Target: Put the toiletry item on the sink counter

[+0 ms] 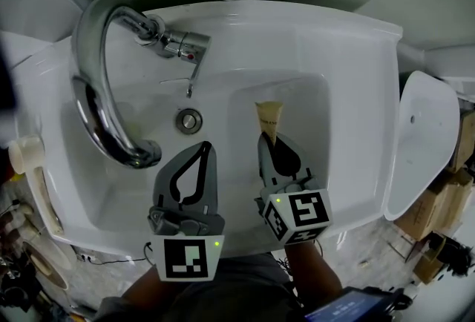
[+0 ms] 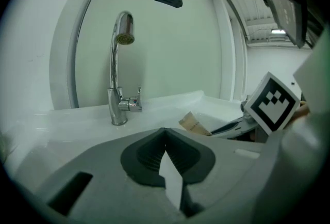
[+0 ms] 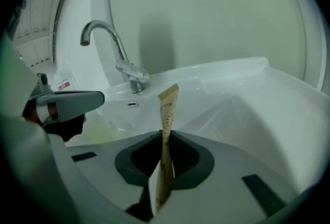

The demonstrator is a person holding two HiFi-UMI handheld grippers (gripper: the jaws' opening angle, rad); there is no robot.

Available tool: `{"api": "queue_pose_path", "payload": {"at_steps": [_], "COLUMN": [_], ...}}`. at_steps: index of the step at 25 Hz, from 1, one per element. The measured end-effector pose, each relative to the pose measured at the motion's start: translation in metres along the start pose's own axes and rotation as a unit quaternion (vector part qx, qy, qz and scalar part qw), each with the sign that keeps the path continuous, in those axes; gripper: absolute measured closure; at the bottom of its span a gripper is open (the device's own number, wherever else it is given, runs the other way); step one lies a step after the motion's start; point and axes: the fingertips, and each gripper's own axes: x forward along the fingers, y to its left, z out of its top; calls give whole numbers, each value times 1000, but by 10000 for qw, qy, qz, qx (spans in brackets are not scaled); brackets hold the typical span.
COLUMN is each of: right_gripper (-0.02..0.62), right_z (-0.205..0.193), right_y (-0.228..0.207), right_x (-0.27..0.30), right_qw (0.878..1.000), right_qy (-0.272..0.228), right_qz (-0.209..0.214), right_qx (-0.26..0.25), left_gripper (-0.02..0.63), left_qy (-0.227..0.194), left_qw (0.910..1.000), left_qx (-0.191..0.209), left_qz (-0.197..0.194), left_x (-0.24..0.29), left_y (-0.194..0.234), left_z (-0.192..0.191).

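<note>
nearest, at 6 o'clock in the head view, the left gripper point(image 1: 205, 151) has its jaws pressed together on nothing. just at its 3 o'clock, the right gripper point(image 1: 266, 141) is clamped on the lower part of a flat tan toiletry tube with a crimped end point(image 1: 269, 119). the tube sticks out past the jaw tips toward 12 o'clock, over the hollow of the white ceramic sink point(image 1: 356, 38). it looks light, thin and soft, likely to bend or slip if pinched at the tip, so a hold low on the body seems safest. farther, at 11 o'clock, sit a small round metal fitting point(image 1: 188, 120) and the curved chrome tap point(image 1: 96, 90). the flat ledge at 2 o'clock looks a fair resting place.
</note>
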Motion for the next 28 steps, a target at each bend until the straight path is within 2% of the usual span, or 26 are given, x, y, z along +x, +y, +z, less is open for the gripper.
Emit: {"api": "queue_pose_path", "payload": {"at_steps": [18, 28], "right_gripper": [560, 558], "right_z": [-45, -50], "right_y": [-9, -17], "right_x": [30, 38], "right_qw": [9978, 9967], "right_qy": [645, 781], "right_qz": [-109, -91], "right_qx": [107, 187], "left_gripper": [595, 595], "left_qy": [210, 280], "left_qw": [9995, 9993], "left_qx": [-223, -255], "left_qz": [-42, -78], "left_x": [15, 25], "left_y": [6, 3], "left_z": [-28, -29]}}
